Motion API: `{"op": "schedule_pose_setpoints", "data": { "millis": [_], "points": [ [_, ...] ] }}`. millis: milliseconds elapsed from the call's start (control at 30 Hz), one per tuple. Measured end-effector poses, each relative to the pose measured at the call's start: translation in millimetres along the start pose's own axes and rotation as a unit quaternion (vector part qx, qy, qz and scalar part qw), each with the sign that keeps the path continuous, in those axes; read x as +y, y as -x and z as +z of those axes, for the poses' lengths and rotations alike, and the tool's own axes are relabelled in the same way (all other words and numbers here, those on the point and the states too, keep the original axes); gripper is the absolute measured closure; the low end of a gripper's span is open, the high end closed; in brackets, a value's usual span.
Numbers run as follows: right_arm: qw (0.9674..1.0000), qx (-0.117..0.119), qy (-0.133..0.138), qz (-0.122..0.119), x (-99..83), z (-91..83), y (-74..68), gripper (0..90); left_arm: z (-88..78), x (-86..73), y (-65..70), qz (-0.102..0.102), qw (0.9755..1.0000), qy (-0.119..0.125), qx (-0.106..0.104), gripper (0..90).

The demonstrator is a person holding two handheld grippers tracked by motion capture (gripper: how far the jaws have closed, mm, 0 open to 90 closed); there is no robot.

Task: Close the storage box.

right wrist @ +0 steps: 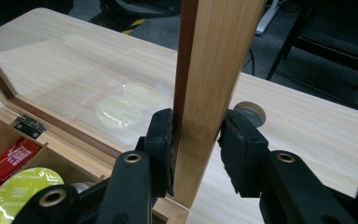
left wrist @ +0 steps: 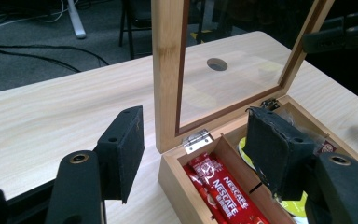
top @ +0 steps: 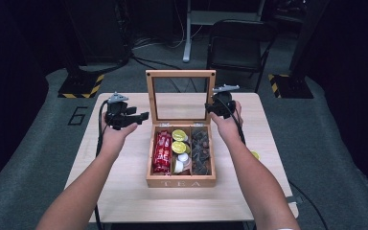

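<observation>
A wooden tea box (top: 180, 182) sits near the middle of a pale wooden table (top: 124, 191), its glass-paned lid (top: 180, 74) standing upright on its hinges. The right claw (top: 215, 108) is clamped on the lid's right side rail, its two black pads pressing the wood from either side, as the right gripper view shows close up (right wrist: 196, 140). The left claw (top: 141, 116) hovers just left of the lid with its jaws parted and nothing between them; in the left gripper view (left wrist: 196, 154) one jaw hangs over the table and the other over the box. Inside the box, red coffee sachets (top: 162, 152) fill the left compartment, yellow-green and white capsules (top: 179, 147) the middle one, and dark wrapped items (top: 201, 151) the right. A black chair (top: 237, 45) stands on the grey floor beyond the table.
</observation>
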State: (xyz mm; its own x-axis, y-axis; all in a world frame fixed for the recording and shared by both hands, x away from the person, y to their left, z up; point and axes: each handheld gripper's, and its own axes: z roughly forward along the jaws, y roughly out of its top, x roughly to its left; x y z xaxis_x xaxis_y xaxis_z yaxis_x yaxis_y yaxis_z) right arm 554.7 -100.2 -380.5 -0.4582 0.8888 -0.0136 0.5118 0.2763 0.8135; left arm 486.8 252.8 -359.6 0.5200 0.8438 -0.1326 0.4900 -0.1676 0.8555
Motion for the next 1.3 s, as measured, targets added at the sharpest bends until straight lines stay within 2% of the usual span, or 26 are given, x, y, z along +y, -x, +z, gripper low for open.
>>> {"op": "schedule_pose_setpoints", "data": {
  "millis": [133,200,300,367,633,833,1033,1100,1200,1300],
  "points": [
    [0.9999,-0.007,0.008,-0.008,-3.0,-2.8,-2.7,64.4,0.5,4.0,1.5,-0.001,1.0000,0.003,0.002,37.6],
    [0.9999,-0.010,0.010,-0.002,-3.9,-4.2,-5.3,64.4,0.6,6.7,2.3,0.002,1.0000,0.007,0.004,37.7],
    [0.9999,-0.010,0.011,-0.008,-5.3,-6.1,-5.6,64.5,0.6,9.7,3.5,0.006,0.9999,0.010,0.005,38.2],
    [0.9997,-0.012,0.018,-0.008,-7.7,-8.1,-7.2,64.5,-0.2,14.9,4.5,0.008,0.9999,0.015,0.002,40.2],
    [0.9993,-0.012,0.032,-0.016,-15.8,-14.4,-10.3,64.5,-1.1,25.8,5.4,0.016,0.9994,0.028,0.012,44.0],
    [0.9988,-0.018,0.040,-0.020,-20.9,-18.1,-13.9,64.5,-1.9,35.5,13.2,0.021,0.9990,0.037,0.012,47.2],
    [0.9987,-0.015,0.045,-0.020,-25.0,-21.6,-15.9,64.4,-6.5,49.2,21.3,0.031,0.9983,0.046,0.017,51.0],
    [0.9986,-0.015,0.046,-0.023,-26.0,-22.6,-16.1,64.3,-8.9,52.5,23.2,0.049,0.9979,0.038,0.021,55.0],
    [0.9987,-0.014,0.045,-0.018,-26.9,-23.9,-17.7,64.2,-10.1,54.0,27.6,0.055,0.9975,0.041,0.016,58.5],
    [0.9987,-0.011,0.045,-0.021,-28.1,-25.0,-17.7,64.1,-11.0,54.2,31.5,0.057,0.9972,0.041,0.024,60.3]
  ]
}}
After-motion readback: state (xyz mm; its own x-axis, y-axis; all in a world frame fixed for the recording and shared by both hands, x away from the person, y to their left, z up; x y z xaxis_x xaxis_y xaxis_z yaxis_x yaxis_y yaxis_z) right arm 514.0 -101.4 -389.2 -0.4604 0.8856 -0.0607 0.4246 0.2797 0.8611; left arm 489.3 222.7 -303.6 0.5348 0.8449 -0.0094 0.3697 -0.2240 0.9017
